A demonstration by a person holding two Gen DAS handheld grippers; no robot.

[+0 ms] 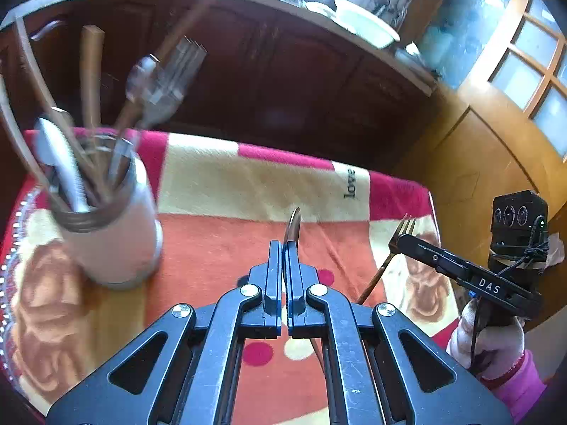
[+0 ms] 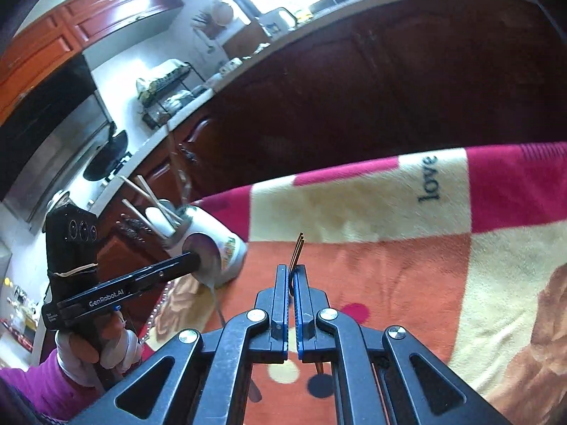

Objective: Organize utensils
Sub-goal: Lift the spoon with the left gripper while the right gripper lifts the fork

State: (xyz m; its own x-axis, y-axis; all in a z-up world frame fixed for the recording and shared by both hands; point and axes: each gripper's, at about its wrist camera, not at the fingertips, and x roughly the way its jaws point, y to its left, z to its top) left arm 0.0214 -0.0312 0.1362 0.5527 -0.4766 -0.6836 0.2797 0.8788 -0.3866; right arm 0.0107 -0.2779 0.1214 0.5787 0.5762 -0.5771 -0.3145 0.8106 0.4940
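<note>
Your left gripper (image 1: 286, 248) was clamped narrowly on a spoon (image 1: 292, 225), its bowl projecting forward past the fingertips. Ahead and to that gripper's left stood the white holder cup (image 1: 117, 248) on the patterned blanket (image 1: 255, 184); it contained chopsticks (image 1: 90, 74), a fork head (image 1: 177, 74) and other blurred utensils, all upright or leaning. Your right gripper (image 2: 291, 272) was closed on a gold fork (image 2: 297, 251), tines pointing forward, with the cup well off to its left.
</note>
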